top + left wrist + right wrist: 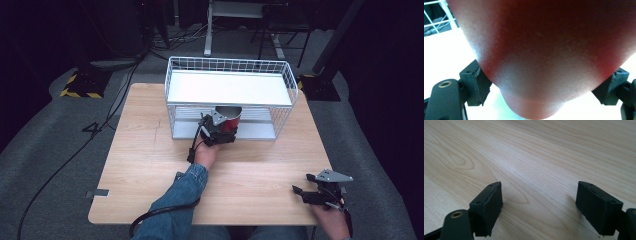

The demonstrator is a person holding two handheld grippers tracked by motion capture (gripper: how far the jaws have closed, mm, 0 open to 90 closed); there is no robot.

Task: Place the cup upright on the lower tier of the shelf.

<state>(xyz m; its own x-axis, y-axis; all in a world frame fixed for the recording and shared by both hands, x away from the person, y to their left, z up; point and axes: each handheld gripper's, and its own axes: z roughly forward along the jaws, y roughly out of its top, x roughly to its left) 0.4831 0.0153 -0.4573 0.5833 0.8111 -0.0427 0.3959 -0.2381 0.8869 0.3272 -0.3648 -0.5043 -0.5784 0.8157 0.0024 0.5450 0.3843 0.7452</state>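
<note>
A red cup (pixel 228 119) with a shiny metal rim is held at the front of the white wire rack (pixel 280 67), at the level of its lower shelf. My left gripper (pixel 218 134) is shut on the cup. In the left gripper view the cup's red wall (pixel 544 57) sits pressed between the two black pads (pixel 477 83). My right gripper (pixel 315 192) rests open near the table's front right corner. In the right gripper view its gripper (pixel 544 207) has only bare wood between the fingers.
The rack has a white top shelf (pixel 227 87) and a lower shelf (pixel 257 129), and stands at the back of the wooden table (pixel 150 160). Cables run over the grey floor (pixel 60 150) at the left. A yellow-black marked stand base (pixel 80 85) sits far left.
</note>
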